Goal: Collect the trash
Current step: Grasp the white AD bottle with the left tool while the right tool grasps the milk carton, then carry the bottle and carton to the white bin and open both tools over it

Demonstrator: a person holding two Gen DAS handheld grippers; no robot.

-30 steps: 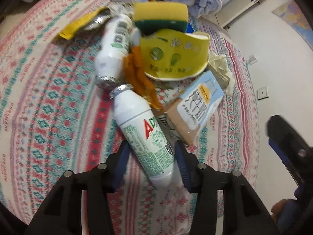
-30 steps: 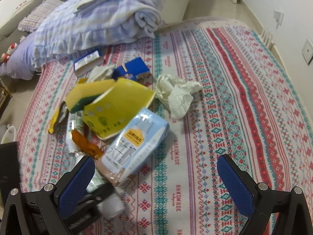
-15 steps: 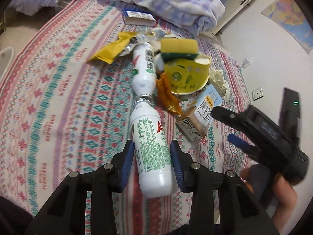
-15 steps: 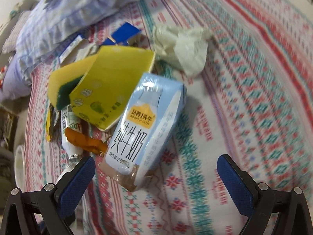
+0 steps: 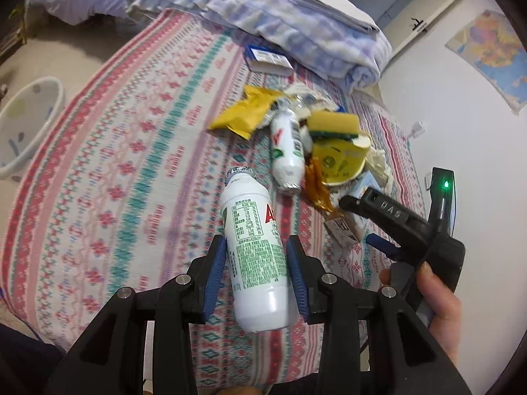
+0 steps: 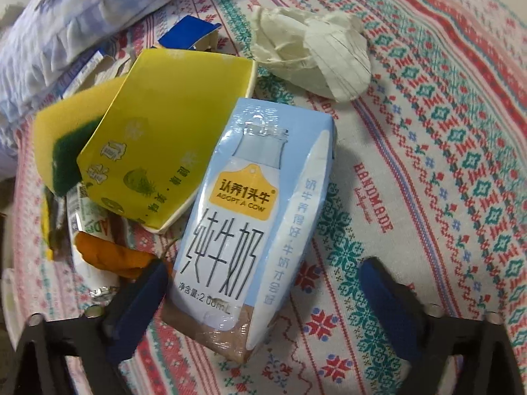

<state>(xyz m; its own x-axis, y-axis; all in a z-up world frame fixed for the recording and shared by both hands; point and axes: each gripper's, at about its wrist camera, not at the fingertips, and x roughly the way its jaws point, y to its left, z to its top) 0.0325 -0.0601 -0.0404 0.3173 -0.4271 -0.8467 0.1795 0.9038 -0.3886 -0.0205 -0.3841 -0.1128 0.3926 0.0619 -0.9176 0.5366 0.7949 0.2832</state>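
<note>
Right wrist view, right tool (image 6: pixel 260 291) wide around "ADOPT A COW" milk carton (image 6: pixel 253 210), left tool (image 5: pixel 258 271) gripping white bottle (image 5: pixel 255 253)

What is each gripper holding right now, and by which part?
The left gripper holds the white plastic bottle with green print by its lower body. The right gripper is open around the light blue milk carton, not yet holding it.

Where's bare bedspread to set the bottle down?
Free: the bedspread left of the yellow wrapper, toward the basin; also right of the milk carton. Crowded: around the sponge and paper cup.
</note>
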